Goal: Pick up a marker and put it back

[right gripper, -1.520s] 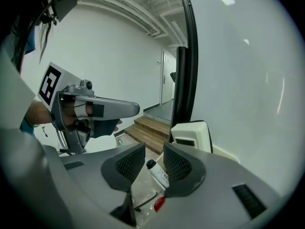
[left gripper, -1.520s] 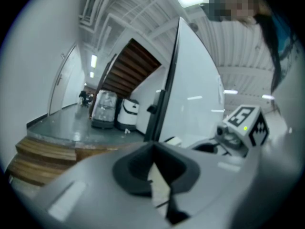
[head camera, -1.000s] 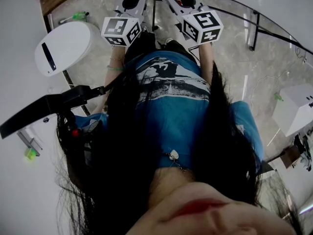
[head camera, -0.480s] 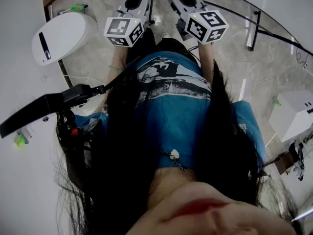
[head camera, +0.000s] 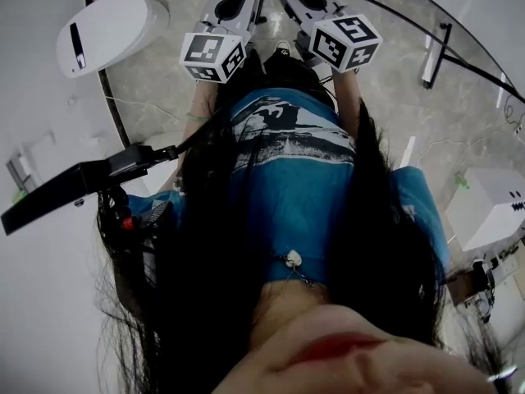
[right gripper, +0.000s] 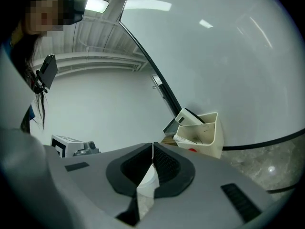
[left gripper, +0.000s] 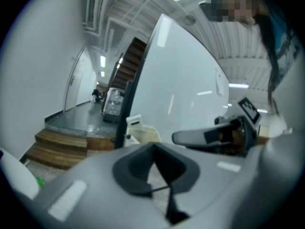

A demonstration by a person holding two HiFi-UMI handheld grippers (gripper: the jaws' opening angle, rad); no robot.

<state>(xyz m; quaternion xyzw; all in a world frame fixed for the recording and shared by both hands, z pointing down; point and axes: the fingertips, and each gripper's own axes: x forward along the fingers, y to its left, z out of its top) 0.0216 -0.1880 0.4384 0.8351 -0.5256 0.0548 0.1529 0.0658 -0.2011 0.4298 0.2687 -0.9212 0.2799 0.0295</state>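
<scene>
One big white board across most of the right gripper view, with a black edge down its side. Next in size, a person in a blue shirt with long dark hair, filling the middle of the head view. At the top left of that view, a white rounded machine with a black slot. Over on the right, a white box.

Held out in front of the person, close side by side: left gripper and right gripper. Left jaws shut, tips touching, nothing between them. Right jaws closing all the way, tips touching too, nothing pinched. Just a bit of something white far behind, seen through the gap lower down.

Stuck on the board, well apart from both grippers, a small cream tray. Inside it, a board eraser leaning up at the back. Smallest of all, the marker, white, lying flat in the tray.
</scene>
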